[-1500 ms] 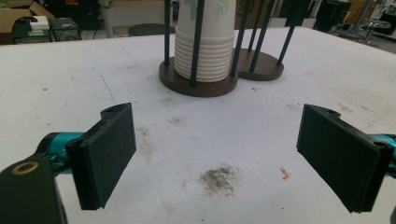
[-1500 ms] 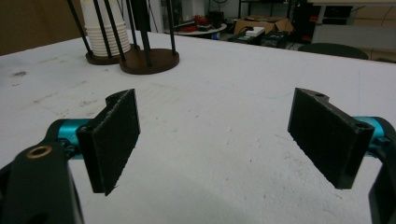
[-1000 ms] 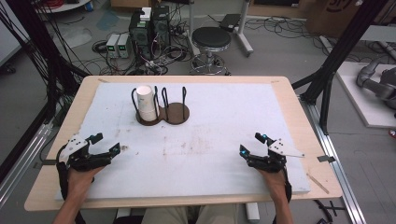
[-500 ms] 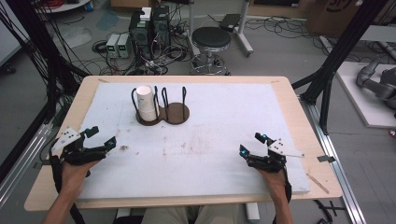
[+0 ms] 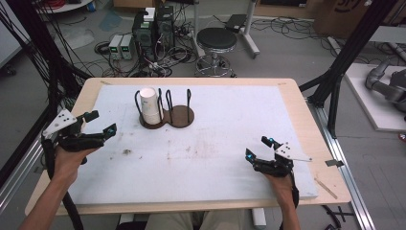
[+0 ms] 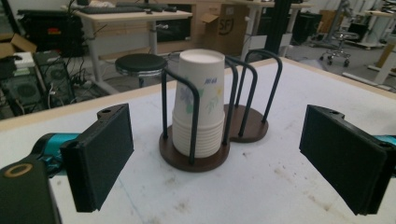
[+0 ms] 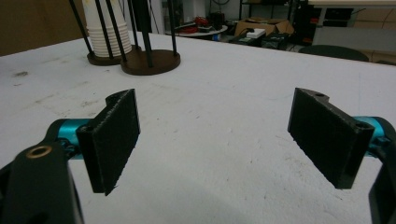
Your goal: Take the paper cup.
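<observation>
The stack of paper cups point(image 5: 150, 108) stood in the left ring of the wire holder point(image 5: 167, 111) toward the far edge of the desk point(image 5: 215, 143), left of centre; the left gripper point(image 5: 101, 123) hung near the left edge, its fingers wide and having just been opening, nothing between them, facing the cups point(image 6: 201, 102); the right gripper point(image 5: 257, 148) sat near the front right corner, fingers wide, empty.
</observation>
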{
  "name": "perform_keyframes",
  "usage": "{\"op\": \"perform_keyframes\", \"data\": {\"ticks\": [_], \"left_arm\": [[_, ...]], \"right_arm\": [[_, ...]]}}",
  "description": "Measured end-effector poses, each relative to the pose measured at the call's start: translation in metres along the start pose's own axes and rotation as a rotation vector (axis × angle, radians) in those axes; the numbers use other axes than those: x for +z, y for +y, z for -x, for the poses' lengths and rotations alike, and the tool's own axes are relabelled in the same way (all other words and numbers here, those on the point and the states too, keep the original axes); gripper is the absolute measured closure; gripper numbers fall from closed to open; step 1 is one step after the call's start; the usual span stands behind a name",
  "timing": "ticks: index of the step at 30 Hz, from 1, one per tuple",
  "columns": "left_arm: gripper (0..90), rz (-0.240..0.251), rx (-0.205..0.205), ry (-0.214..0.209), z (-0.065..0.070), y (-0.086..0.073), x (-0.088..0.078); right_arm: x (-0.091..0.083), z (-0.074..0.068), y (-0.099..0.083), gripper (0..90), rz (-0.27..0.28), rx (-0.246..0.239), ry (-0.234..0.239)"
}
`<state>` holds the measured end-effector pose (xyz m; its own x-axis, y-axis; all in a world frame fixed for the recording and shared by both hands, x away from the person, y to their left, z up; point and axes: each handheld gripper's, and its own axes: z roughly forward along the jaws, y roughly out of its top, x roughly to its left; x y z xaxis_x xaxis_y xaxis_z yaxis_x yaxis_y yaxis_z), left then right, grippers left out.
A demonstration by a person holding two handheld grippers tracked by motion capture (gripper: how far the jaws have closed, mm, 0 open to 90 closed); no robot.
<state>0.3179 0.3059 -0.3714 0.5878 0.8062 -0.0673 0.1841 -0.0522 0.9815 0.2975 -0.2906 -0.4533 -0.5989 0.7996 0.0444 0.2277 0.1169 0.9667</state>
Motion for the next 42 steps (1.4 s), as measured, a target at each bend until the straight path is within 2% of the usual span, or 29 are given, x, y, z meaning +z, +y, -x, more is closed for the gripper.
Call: {"op": "perform_keyframes", "data": {"ticks": [8,13,17,18,19,29,32,34,37,39,42], "left_arm": [[9.8,-0.004,0.002,-0.017,-0.013,0.025,0.013],[9.8,-0.005,0.006,-0.03,-0.017,0.037,0.019],[9.8,-0.015,0.028,-0.046,-0.021,0.056,0.03],[9.8,-0.015,0.028,-0.046,-0.021,0.056,0.03],[9.8,-0.012,0.025,-0.052,-0.023,0.063,0.033],[9.8,-0.034,0.062,-0.071,-0.03,0.08,0.049],[9.8,-0.06,0.074,-0.101,-0.032,0.086,0.058],[9.8,-0.058,0.097,-0.137,-0.034,0.093,0.066],[9.8,-0.077,0.11,-0.151,-0.036,0.098,0.073],[9.8,-0.094,0.123,-0.182,-0.037,0.105,0.084],[9.8,-0.102,0.13,-0.199,-0.038,0.108,0.09]], "right_arm": [[0.0,0.0,0.0,17.1,0.003,0.002,0.0],[-0.001,0.0,0.0,17.1,0.003,0.003,0.002],[-0.001,0.001,0.0,17.1,0.003,0.006,0.003],[-0.001,0.001,0.0,17.1,0.004,0.005,0.003],[-0.001,0.001,0.0,17.0,0.004,0.003,0.002],[-0.001,0.001,0.0,17.1,0.001,0.006,0.006],[-0.001,0.001,0.0,17.1,-0.001,0.009,0.008],[0.0,0.001,0.0,17.1,-0.003,0.009,0.009],[0.0,0.001,0.0,17.1,-0.002,0.009,0.007],[0.0,0.001,0.0,17.1,-0.002,0.007,0.007],[0.0,0.001,0.0,17.1,-0.002,0.007,0.007]]}}
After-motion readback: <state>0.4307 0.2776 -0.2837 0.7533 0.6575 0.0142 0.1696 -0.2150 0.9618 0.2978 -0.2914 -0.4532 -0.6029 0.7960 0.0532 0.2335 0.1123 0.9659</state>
